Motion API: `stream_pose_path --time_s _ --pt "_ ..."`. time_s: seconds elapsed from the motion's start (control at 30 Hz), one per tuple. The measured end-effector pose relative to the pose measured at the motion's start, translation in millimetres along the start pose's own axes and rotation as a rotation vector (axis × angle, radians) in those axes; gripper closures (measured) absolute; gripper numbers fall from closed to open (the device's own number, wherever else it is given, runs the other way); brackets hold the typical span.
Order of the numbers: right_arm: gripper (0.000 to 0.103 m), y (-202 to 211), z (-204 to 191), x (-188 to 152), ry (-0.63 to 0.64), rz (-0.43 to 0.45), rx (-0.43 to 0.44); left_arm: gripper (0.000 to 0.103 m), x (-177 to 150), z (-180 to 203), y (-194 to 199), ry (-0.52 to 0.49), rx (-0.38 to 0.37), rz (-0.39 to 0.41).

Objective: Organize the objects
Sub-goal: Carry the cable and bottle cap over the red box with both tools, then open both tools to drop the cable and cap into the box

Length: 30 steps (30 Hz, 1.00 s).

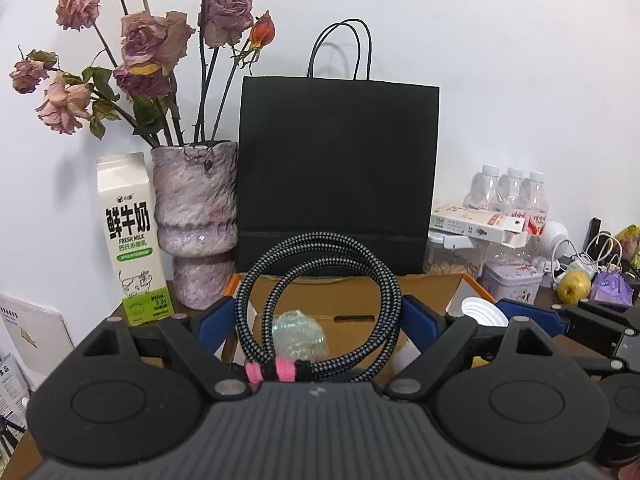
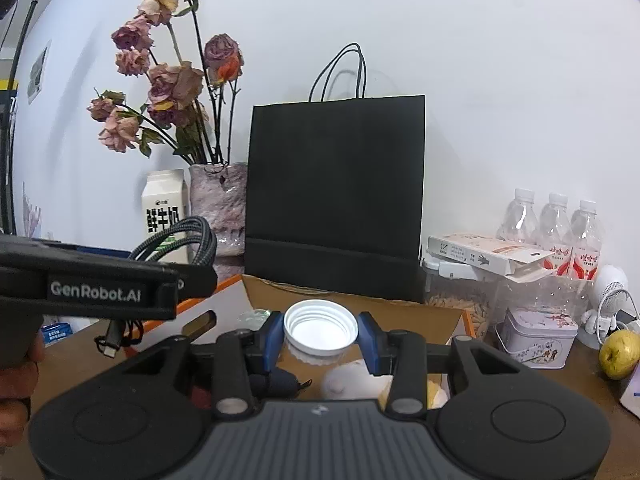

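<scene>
The left gripper [image 1: 318, 316] occupied the lower centre of the left wrist view with its blue pads set wide. A coiled braided cable [image 1: 320, 280], bound at its lower end by pink and black ties [image 1: 276, 370], stood upright between the pads. The coil spanned the gap and its sides met both pads, so the gripper held the cable at a wide opening. In the right wrist view the same coil appeared at centre left, projecting past the left gripper body, with a connector end [image 2: 110, 346] hanging below it.

The right gripper [image 2: 320, 334] sat at lower centre of its own view. Its blue pads were drawn in against a white ribbed lid [image 2: 320, 326], one pad on each side, with the lid's open face toward the camera. The gripper was clamped on the lid. In the left wrist view the lid appeared at lower right, just beside the left gripper's right pad.

An open cardboard box [image 1: 360, 300] lay directly behind both grippers. A crumpled iridescent film ball [image 1: 298, 336] rested inside it, seen through the cable loop. A black paper bag [image 1: 338, 176] stood upright behind the box against the wall. To its left stood a mottled vase [image 1: 196, 216] of dried roses and a milk carton [image 1: 132, 240]. At centre right were three clear bottles [image 2: 556, 228], a flat carton [image 2: 480, 254], a small tin [image 2: 538, 338] and a yellow-green pear [image 2: 618, 354].
</scene>
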State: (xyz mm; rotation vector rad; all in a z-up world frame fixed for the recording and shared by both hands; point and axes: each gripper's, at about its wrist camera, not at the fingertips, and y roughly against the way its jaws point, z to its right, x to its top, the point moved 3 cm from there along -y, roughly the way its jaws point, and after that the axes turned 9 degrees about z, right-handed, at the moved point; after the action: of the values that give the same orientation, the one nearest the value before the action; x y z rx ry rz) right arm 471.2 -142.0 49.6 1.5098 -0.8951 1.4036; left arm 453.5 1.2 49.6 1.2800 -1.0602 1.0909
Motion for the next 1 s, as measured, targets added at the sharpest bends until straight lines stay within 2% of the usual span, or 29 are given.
stream_pose_path --time_s 0.4,1.0 --pt "0.064 -30 12 0 -0.004 -0.013 -0.021 0.015 4 5 -33 -0.014 -0.019 -0.002" --pt "0.064 -63 29 -9 -0.017 -0.059 -0.061 0.015 -13 -6 -79 -0.004 0.006 -0.104"
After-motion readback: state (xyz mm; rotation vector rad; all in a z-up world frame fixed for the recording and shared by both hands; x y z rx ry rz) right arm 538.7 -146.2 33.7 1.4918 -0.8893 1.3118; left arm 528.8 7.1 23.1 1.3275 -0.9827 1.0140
